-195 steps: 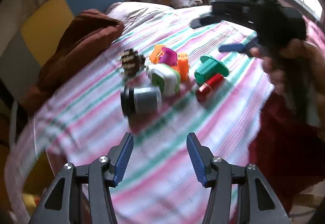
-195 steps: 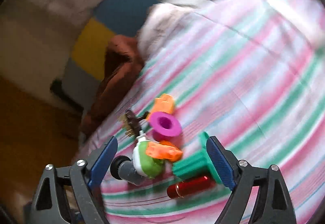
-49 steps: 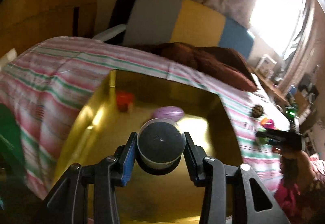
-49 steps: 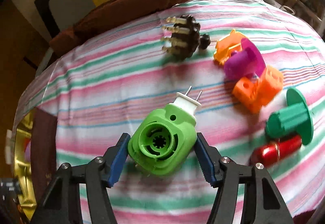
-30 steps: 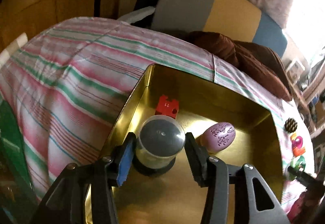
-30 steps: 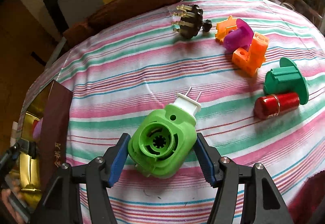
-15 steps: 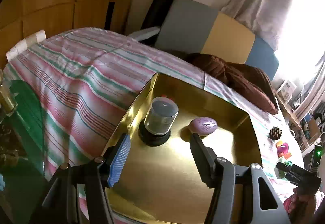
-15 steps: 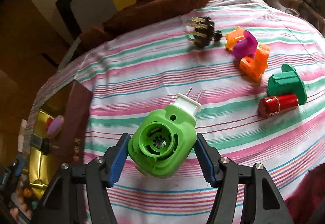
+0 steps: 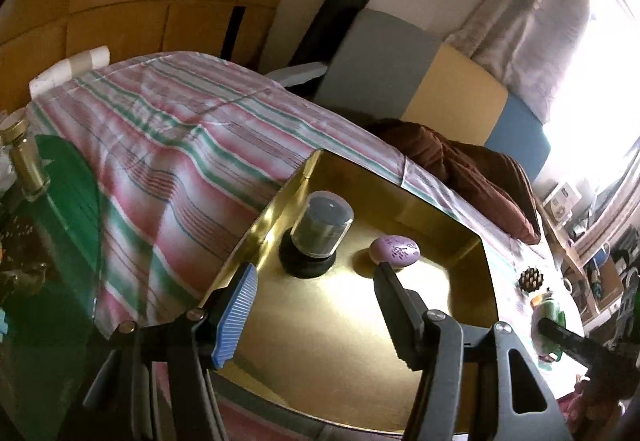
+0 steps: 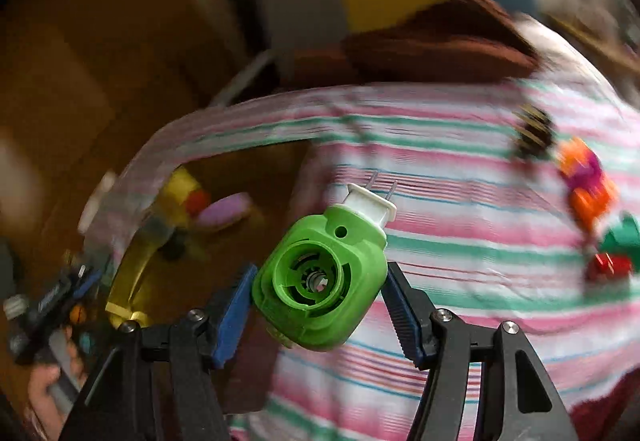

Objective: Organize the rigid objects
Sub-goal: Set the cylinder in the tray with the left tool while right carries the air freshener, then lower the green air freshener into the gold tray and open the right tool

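Two things sit in the gold tray point(image 9: 256, 225) – a capped jar point(image 9: 322, 229) and a purple egg point(image 9: 395, 251); the left gripper point(image 9: 316, 301) gapes empty. The right gripper point(image 10: 318, 281) clamps the green plug point(image 10: 320, 277) (prongs up) – lower it clear of both.

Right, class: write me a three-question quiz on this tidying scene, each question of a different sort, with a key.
1. True or false: the grey-capped jar stands upright in the gold tray.
2. What does the right hand-held gripper grip?
A. red cylinder
B. green plug adapter
C. pine cone
3. Fill in: the left hand-held gripper is ____ and holds nothing.

Key: 1 true; 2 B, the green plug adapter; 3 open.
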